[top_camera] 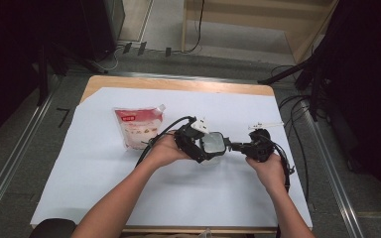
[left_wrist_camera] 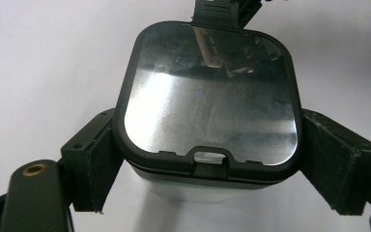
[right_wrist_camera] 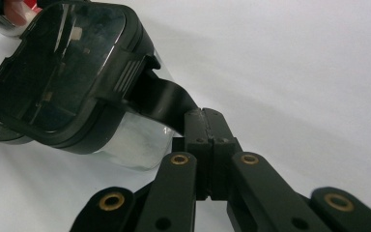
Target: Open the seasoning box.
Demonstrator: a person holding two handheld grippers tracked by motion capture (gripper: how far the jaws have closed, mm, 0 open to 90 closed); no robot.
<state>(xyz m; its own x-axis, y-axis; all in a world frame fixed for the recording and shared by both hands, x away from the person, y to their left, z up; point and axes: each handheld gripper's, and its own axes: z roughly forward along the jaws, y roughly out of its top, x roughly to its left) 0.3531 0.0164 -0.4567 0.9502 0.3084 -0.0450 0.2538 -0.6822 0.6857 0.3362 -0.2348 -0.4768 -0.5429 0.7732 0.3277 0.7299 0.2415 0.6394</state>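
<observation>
A clear box with a black-rimmed lid (top_camera: 212,143) stands mid-table on the white sheet. My left gripper (top_camera: 209,147) grips it from the person's side. In the left gripper view its pads (left_wrist_camera: 96,159) press both side walls just under the lid (left_wrist_camera: 207,96), so it is shut on the box. My right gripper (top_camera: 234,146) comes in from the right. In the right gripper view its jaws (right_wrist_camera: 204,121) are closed together on the black latch tab (right_wrist_camera: 162,96) that hangs off the lid's edge (right_wrist_camera: 58,63). That gripper's tip (left_wrist_camera: 222,12) appears at the top of the left gripper view.
A white pouch with a red label (top_camera: 139,126) lies flat to the left of the box. A thin white object (top_camera: 265,124) lies just behind the right gripper. The white sheet (top_camera: 129,188) covers the wooden table. Cables trail off the right edge.
</observation>
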